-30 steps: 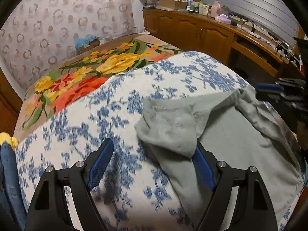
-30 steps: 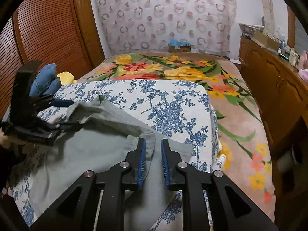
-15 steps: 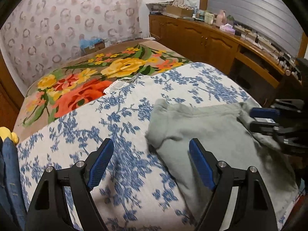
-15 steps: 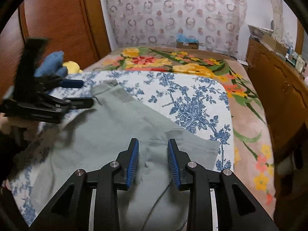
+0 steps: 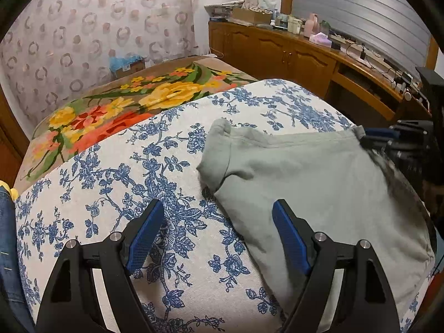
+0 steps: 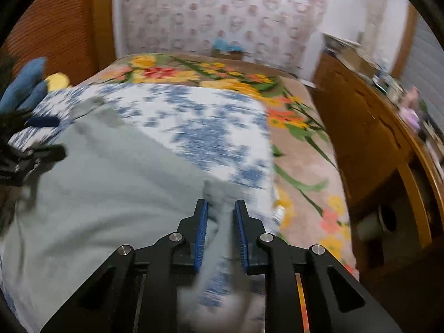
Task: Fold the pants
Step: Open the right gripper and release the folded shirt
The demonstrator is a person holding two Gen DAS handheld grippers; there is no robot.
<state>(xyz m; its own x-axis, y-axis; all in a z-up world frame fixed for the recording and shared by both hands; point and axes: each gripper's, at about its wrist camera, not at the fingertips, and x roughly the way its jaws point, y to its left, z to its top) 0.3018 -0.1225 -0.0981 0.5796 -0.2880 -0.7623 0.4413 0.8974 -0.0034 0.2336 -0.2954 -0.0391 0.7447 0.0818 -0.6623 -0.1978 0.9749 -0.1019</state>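
We log the scene from left to right. At the far left of the bed, blue denim (image 5: 7,230) lies at the edge with something yellow (image 5: 12,193) beside it.

The blue-flowered sheet (image 5: 133,172) covers the near half of the bed; a blanket (image 5: 116,113) with big yellow and red flowers shows beyond it.

The left gripper (image 5: 216,224) hangs over the sheet with its jaws wide apart and nothing between them. Its left pad is over bare sheet; its right pad is over the near left edge of the pants (image 5: 319,183).

The pants, grey-green, lie spread flat on the right part of the sheet. Their far left corner is rumpled and curled over.

In the right wrist view the right gripper (image 6: 220,223) is at the pants' right edge (image 6: 111,194). A fold of the grey cloth runs up between its blue pads (image 6: 201,236). The jaws are closing, with a narrow gap left; this view is blurred, and we cannot tell if the pads press the cloth yet.

Right of the bed stands a wooden cabinet (image 5: 291,55), its top crowded with small items. A curtain (image 5: 97,27) with ring pattern hangs behind the bed.
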